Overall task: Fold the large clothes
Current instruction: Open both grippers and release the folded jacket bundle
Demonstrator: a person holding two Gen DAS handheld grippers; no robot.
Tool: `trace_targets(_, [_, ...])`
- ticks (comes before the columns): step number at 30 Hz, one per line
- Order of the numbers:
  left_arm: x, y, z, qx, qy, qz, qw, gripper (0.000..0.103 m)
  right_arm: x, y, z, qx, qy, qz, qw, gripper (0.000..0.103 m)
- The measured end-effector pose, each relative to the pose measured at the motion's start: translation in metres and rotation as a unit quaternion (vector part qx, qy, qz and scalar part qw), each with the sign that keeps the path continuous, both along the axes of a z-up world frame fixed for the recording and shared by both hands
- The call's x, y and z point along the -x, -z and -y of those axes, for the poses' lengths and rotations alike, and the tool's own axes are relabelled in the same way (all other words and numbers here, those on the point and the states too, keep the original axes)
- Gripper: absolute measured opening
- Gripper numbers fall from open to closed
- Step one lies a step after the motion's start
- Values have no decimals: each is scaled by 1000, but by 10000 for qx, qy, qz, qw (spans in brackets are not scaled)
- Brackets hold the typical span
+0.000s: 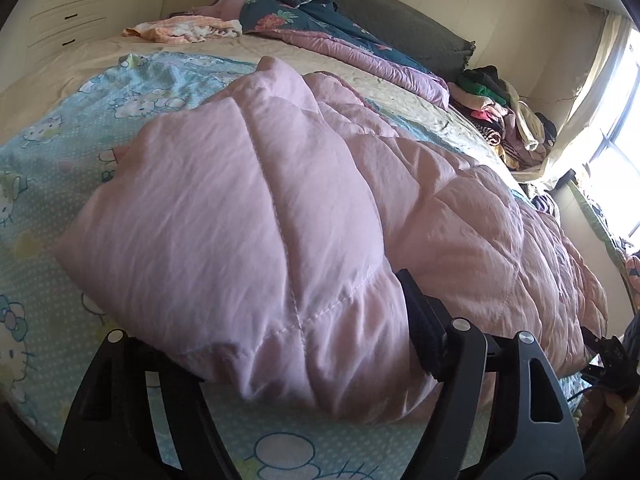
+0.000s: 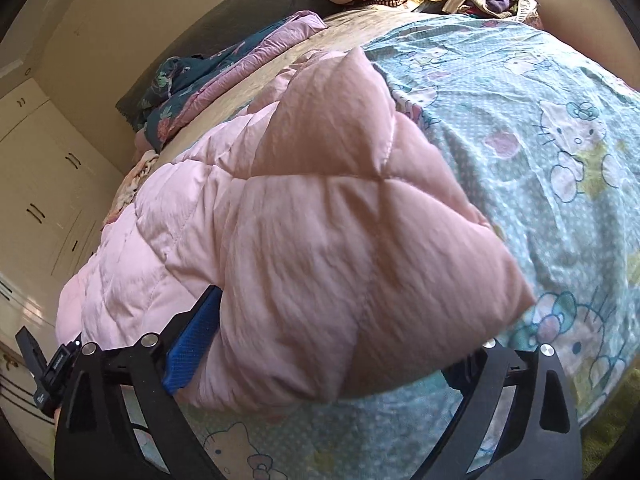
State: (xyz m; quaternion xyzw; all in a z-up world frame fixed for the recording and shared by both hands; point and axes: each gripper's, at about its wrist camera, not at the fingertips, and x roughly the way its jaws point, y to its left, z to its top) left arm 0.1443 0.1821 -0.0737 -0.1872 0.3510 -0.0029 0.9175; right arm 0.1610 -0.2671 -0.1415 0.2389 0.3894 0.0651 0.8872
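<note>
A pink quilted puffer garment (image 1: 280,208) lies across the blue cartoon-print sheet (image 1: 48,168) on the bed. In the left wrist view a thick bunched end of it fills the space between my left gripper's (image 1: 288,344) wide-set black fingers (image 1: 420,320); the left finger is hidden under the fabric. In the right wrist view the garment's (image 2: 320,248) other end fills my right gripper (image 2: 328,360), between its blue-padded finger (image 2: 192,344) and the right finger, which is mostly hidden. Both grippers hold the padded fabric just above the sheet (image 2: 540,128).
A floral duvet (image 1: 320,20) lies bunched at the headboard. A heap of mixed clothes (image 1: 508,116) sits at the bed's far corner by the bright window. A small peach cloth (image 1: 180,30) lies near the pillows. White wardrobes (image 2: 40,184) stand beside the bed.
</note>
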Motion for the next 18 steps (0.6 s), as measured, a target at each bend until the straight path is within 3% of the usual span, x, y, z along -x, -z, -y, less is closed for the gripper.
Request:
trace_targets(6, [20,-12,-3,-193,2,-70,9998,93,33,-19,-1,361,95,274,9989,97])
trace_targets(18, [66,-53,-7,-475,-112,326,9983,94,97,-69,-19,1160,-248,1246,9851,99])
